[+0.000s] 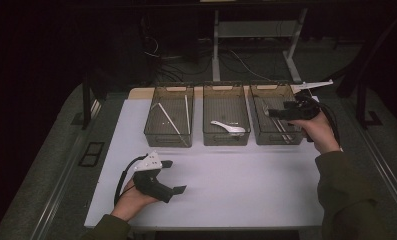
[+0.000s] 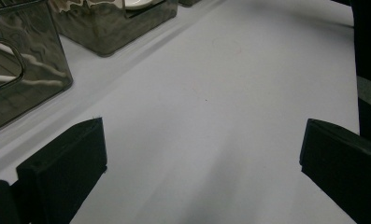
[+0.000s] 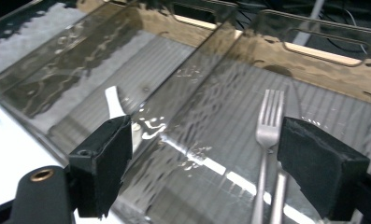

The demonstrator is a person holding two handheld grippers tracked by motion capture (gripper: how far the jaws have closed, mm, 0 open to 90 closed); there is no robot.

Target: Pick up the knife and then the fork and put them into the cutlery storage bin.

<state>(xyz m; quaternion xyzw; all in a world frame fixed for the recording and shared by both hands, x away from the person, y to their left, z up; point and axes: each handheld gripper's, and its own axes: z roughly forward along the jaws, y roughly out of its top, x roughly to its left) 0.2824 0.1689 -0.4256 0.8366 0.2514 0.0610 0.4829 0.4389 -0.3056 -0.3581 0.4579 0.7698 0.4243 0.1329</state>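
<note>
Three smoky see-through bins stand in a row across the far half of the white table (image 1: 226, 185). The left bin (image 1: 167, 138) holds white chopsticks (image 1: 169, 121), the middle bin (image 1: 226, 139) a white spoon (image 1: 228, 127), the right bin (image 1: 278, 139) metal forks (image 1: 281, 127). My right gripper (image 1: 270, 113) hovers over the right bin, open, with nothing between its jaws. In the right gripper view that gripper (image 3: 206, 158) looks down on a fork (image 3: 268, 126) lying on the bin floor, with the spoon handle (image 3: 112, 100) beyond the wall. My left gripper (image 1: 175, 176) rests low at the front left, open and holding nothing.
In the left gripper view the open jaws frame bare white tabletop (image 2: 220, 93), with two bin walls (image 2: 29, 79) at the upper left. A dark floor with table legs and cables (image 1: 226, 55) lies beyond the bins. Grey rails run along both table sides.
</note>
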